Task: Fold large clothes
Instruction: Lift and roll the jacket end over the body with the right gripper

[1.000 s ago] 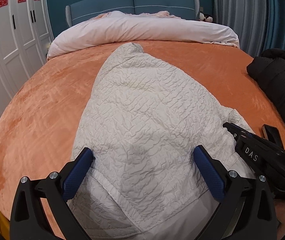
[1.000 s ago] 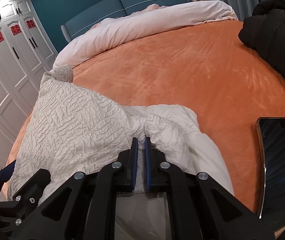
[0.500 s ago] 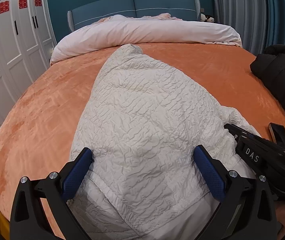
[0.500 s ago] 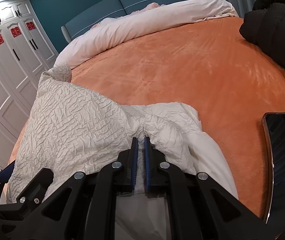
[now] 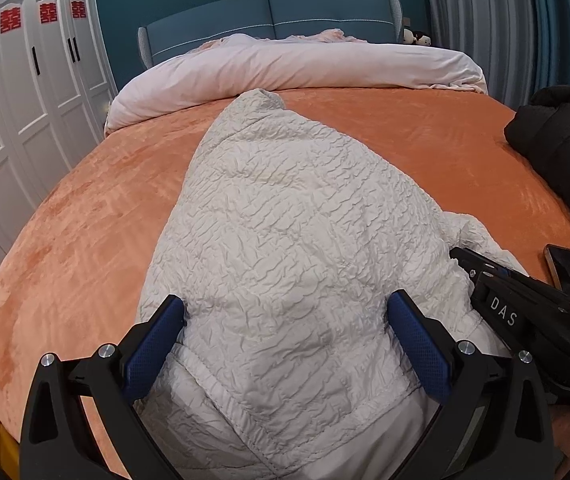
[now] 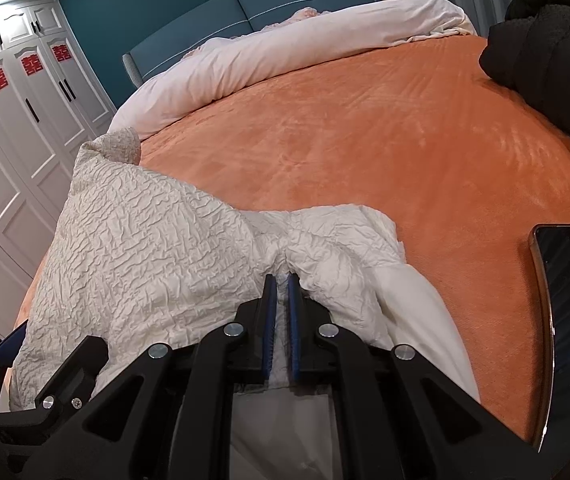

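- Cream, crinkle-quilted fabric is being seen spread over the orange bed cover (image 5: 85, 216): a padded jacket (image 5: 285, 220), lying lengthwise toward the pink duvet (image 5: 285, 64), its near edge at the foot of the bed.
- A bunched fold at the jacket's right side is being pinched by the right gripper (image 6: 279, 280), whose pads are pressed together on the cloth.
- Nothing is being clamped by the left gripper (image 5: 285, 312); its pads are being held wide apart, straddling the near hem.
- Lightness, softness and springy puffiness are being judged likely, with a somewhat slick shell, so folds may be sliding open.
- Stitched hems and seams are being judged the firmest holds.
- A phone (image 6: 565, 280) and a black garment (image 6: 553, 36) are being left lying to the right.
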Tool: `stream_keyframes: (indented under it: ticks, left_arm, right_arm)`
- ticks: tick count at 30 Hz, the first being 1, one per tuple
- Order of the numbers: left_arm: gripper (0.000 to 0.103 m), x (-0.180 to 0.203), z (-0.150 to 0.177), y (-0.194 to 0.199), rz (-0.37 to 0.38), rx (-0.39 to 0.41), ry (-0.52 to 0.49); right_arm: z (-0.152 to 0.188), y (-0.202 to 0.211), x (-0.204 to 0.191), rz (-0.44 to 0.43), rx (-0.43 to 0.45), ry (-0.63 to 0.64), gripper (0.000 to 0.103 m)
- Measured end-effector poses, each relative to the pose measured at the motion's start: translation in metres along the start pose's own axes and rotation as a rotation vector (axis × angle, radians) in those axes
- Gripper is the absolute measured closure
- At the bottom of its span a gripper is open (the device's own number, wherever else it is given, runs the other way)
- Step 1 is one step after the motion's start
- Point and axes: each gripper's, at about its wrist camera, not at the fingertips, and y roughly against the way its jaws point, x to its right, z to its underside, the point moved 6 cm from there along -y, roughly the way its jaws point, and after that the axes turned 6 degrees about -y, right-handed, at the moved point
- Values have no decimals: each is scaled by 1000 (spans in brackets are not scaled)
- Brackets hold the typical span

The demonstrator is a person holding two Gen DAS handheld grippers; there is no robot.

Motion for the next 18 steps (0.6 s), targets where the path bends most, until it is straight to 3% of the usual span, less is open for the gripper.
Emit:
stream_keyframes:
  ticks: [5,7,9,11,13,15,18]
  left_arm:
    - [5,-20,-4,21,94,-58,46]
    - [5,-41,-4,43,117,-63,91]
    - [5,-62,-1,62,144,-60,127]
    - [5,-80,7,70,157,-82,150]
    - [5,-96,22,68,184,-133,187]
    - [5,-108,38,59,213,-181,246]
    - [5,-114,59,46,283,-226,364]
  right_arm:
    - [-7,22,1,-43,-33,-43,94]
    - [-12,51,6,-73,-45,-115,74]
    - [-14,87,17,-78,-10,-150,47]
    - [-9,113,31,-21,2,-133,43]
    - [-2,120,44,-1,-43,-135,40]
    - [6,117,57,-6,-92,-170,34]
    - [20,94,68,-41,-204,-245,34]
